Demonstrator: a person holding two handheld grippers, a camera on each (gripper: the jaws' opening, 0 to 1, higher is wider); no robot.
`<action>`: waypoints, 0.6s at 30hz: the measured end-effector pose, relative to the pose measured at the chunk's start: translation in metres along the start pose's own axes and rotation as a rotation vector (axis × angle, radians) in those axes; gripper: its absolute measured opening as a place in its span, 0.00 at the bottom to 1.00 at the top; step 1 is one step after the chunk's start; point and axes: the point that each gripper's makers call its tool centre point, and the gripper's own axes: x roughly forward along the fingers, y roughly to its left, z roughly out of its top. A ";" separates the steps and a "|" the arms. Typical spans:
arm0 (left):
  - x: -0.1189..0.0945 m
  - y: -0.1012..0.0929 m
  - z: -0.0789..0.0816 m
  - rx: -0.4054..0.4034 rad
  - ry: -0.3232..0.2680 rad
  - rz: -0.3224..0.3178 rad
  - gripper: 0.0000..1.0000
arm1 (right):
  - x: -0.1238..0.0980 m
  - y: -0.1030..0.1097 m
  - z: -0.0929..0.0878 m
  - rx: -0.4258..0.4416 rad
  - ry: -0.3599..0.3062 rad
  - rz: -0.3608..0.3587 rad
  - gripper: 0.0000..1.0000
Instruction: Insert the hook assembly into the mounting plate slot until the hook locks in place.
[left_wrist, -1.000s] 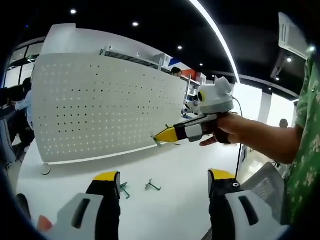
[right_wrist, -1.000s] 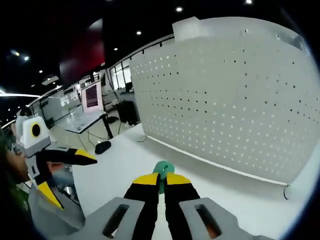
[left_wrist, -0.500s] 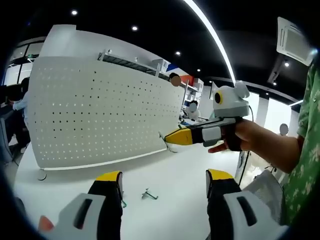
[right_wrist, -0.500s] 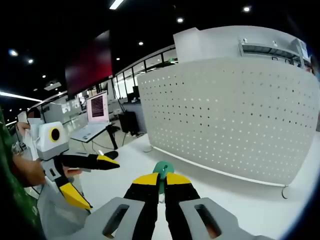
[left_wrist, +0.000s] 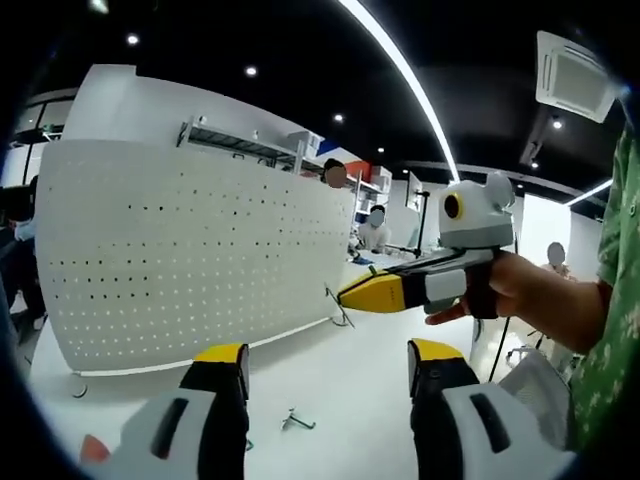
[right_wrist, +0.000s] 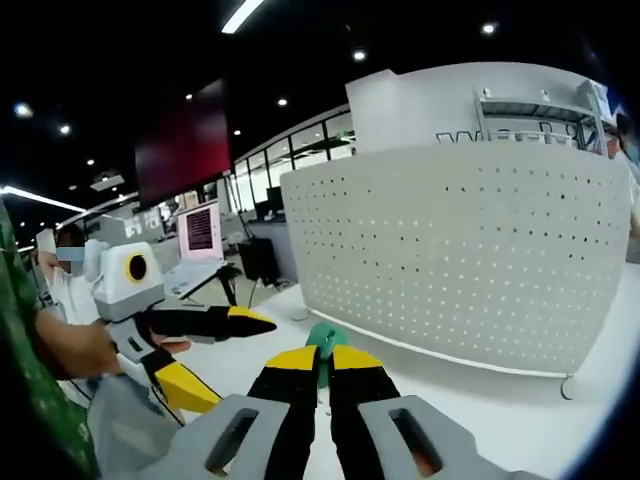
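In the right gripper view, the right gripper (right_wrist: 318, 362) is seen closest, its yellow-tipped jaws pressed together on a green hook (right_wrist: 323, 340), whose rounded top is seen just above the tips. Beyond and to the left, the left gripper (right_wrist: 215, 352) is held by a hand (right_wrist: 88, 347) with its jaws spread wide, one yellow tip pointing right and the other angled down. Nothing is held between them.

In the left gripper view, the left gripper (left_wrist: 328, 362) is shown with its two jaws well apart, rising from the bottom over the white table (left_wrist: 340, 372). On the table, between those jaws, a small spare hook (left_wrist: 297, 420) is seen lying loose. Further off to the right, the right gripper (left_wrist: 345, 296) is held in the air by a hand (left_wrist: 520, 292), and a thin wire end of the hook (left_wrist: 338, 306) is seen at its closed tip, near the edge of the pegboard (left_wrist: 190, 255).

The white perforated pegboard (right_wrist: 470, 255) is stood upright on the table behind both grippers. The green hook is kept apart from it, not yet inserted. Behind the board, a shelf (left_wrist: 240, 145) and seated people (left_wrist: 375, 232) are made out in the office.
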 end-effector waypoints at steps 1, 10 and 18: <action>0.001 0.000 0.001 0.001 -0.002 -0.003 0.65 | 0.000 0.001 0.001 0.000 -0.003 0.001 0.02; 0.006 0.000 0.010 -0.024 -0.037 -0.009 0.58 | -0.002 0.009 0.005 -0.008 -0.017 0.009 0.02; 0.006 0.003 0.010 -0.064 -0.042 -0.008 0.48 | -0.001 0.017 0.005 -0.008 -0.019 0.021 0.02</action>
